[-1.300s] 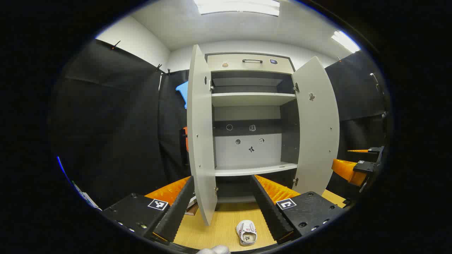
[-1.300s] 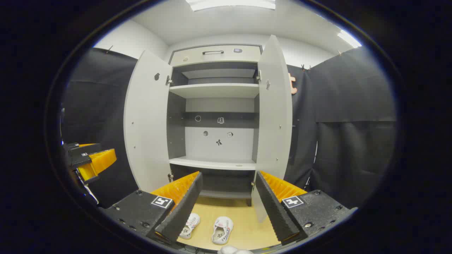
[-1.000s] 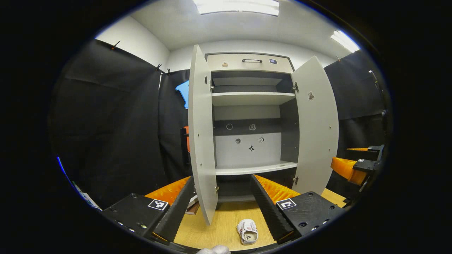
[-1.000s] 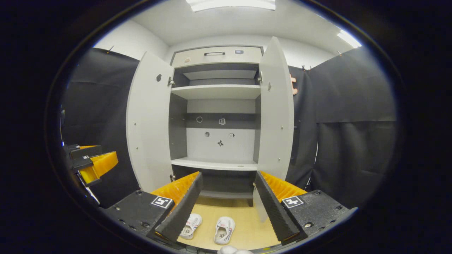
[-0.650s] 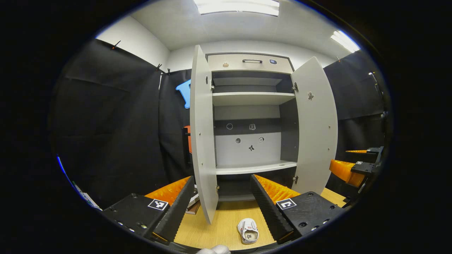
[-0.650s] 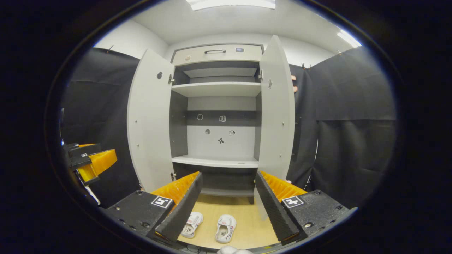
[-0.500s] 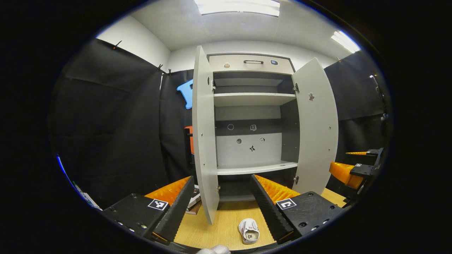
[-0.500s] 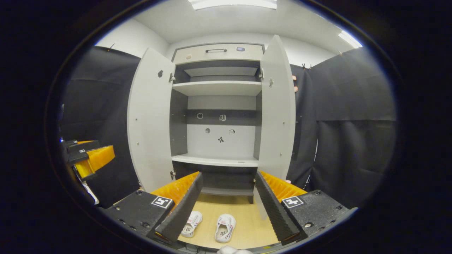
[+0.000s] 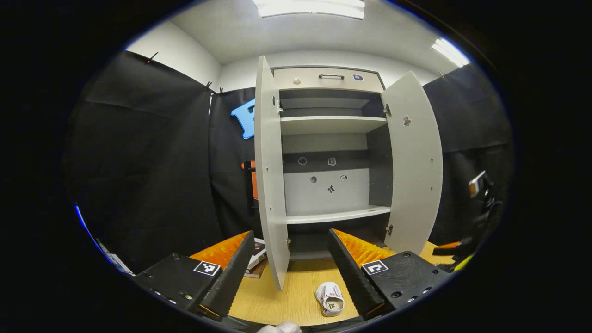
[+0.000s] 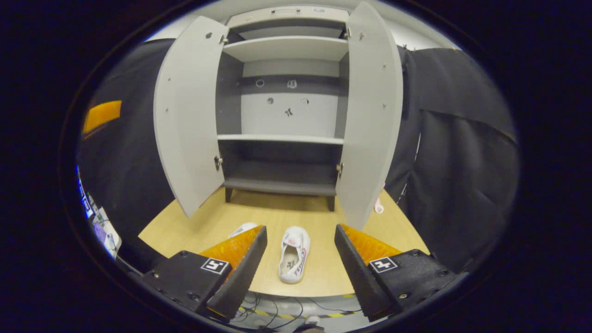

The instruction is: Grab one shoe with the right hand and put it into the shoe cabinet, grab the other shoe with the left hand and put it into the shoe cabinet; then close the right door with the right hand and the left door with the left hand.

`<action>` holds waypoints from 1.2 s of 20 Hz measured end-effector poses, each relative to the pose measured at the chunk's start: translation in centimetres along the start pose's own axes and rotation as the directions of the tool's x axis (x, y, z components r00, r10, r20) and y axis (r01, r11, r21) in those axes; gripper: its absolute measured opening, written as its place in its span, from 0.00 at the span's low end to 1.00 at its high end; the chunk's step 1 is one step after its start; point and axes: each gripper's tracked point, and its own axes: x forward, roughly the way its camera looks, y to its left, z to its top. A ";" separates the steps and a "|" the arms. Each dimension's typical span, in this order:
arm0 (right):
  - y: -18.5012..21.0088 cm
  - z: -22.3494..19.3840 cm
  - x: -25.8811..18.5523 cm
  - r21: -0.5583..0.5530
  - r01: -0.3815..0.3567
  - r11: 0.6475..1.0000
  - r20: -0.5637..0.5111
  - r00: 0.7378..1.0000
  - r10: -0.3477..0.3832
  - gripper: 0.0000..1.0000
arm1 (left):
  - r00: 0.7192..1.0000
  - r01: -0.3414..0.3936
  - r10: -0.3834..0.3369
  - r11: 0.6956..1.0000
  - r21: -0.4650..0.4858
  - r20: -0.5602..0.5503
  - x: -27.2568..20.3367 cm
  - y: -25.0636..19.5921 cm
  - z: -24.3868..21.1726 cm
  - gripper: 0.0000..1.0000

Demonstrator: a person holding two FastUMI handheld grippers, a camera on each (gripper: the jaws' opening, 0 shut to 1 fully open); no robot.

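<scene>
A grey shoe cabinet [image 10: 282, 138] stands with both doors open, the left door [image 10: 187, 115] and the right door [image 10: 372, 106] swung outward, and its shelves are bare. Two white shoes lie on the wooden floor in front of it. One shoe [image 10: 294, 254] lies just beyond and between the fingers of my open right gripper [image 10: 300, 231]. The other shoe [image 10: 243, 229] is half hidden behind that gripper's left finger. My left gripper [image 9: 291, 235] is held open, level with the cabinet [image 9: 330, 215], with one shoe [image 9: 331, 298] low by its right finger. The right gripper [image 9: 455, 249] appears at the far right, tilted down.
The wooden floor [image 10: 277, 212] ends at a front edge with cables [image 10: 277, 310] beneath it. A stack of books [image 9: 254, 263] lies left of the left door [image 9: 268, 185]. Papers [image 10: 99, 226] sit at the left edge. Black cloth walls close in both sides.
The right gripper has tipped down and dropped toward the shoes, so the floor and both shoes now sit between its fingers. The left gripper has barely shifted.
</scene>
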 end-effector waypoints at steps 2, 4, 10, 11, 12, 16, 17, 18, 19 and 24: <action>0.6 -2.3 0.6 0.013 -0.006 1.000 -0.075 0.997 0.007 0.93 | 1.000 0.003 -0.003 1.000 0.011 -0.016 -0.1 0.2 -0.6 0.95; 1.2 -4.4 1.7 0.019 -0.016 1.000 -0.118 0.993 0.018 0.90 | 1.000 0.000 0.001 1.000 0.020 -0.027 -0.2 0.5 -1.1 0.95; 3.2 -7.6 6.6 0.103 -0.049 0.993 -0.206 0.976 0.070 0.70 | 0.999 -0.032 0.033 0.999 0.031 -0.033 -0.6 1.1 -1.5 0.95; 3.1 -7.9 7.7 0.107 -0.046 0.993 -0.213 0.975 0.068 0.68 | 0.999 -0.037 0.038 0.999 0.034 -0.035 -0.6 1.1 -1.6 0.95; 3.1 -8.3 8.6 0.111 -0.038 0.993 -0.223 0.973 0.063 0.72 | 0.998 -0.040 0.041 0.999 0.033 -0.038 -0.6 1.0 -1.6 0.95; 3.4 -9.4 12.0 0.136 -0.028 0.990 -0.269 0.961 0.064 0.63 | 0.996 -0.058 0.060 0.998 0.034 -0.058 -0.5 0.8 -2.0 0.96; 3.3 -9.5 12.7 0.140 -0.016 0.990 -0.277 0.959 0.054 0.55 | 0.996 -0.066 0.068 0.997 0.037 -0.062 -0.4 0.9 -2.0 1.00; 3.2 -9.8 13.4 0.139 -0.006 0.990 -0.290 0.956 0.047 0.61 | 0.995 -0.076 0.079 0.996 0.041 -0.065 -0.2 1.1 -2.1 0.96; 3.5 -9.8 13.9 0.155 -0.014 0.988 -0.295 0.954 0.060 0.60 | 0.994 -0.086 0.089 0.995 0.043 -0.068 0.0 1.2 -2.2 0.96; 2.9 -9.8 17.1 0.187 0.022 0.982 -0.304 0.952 0.036 0.33 | 0.989 -0.103 0.107 0.994 0.041 -0.102 1.3 0.8 -3.2 0.96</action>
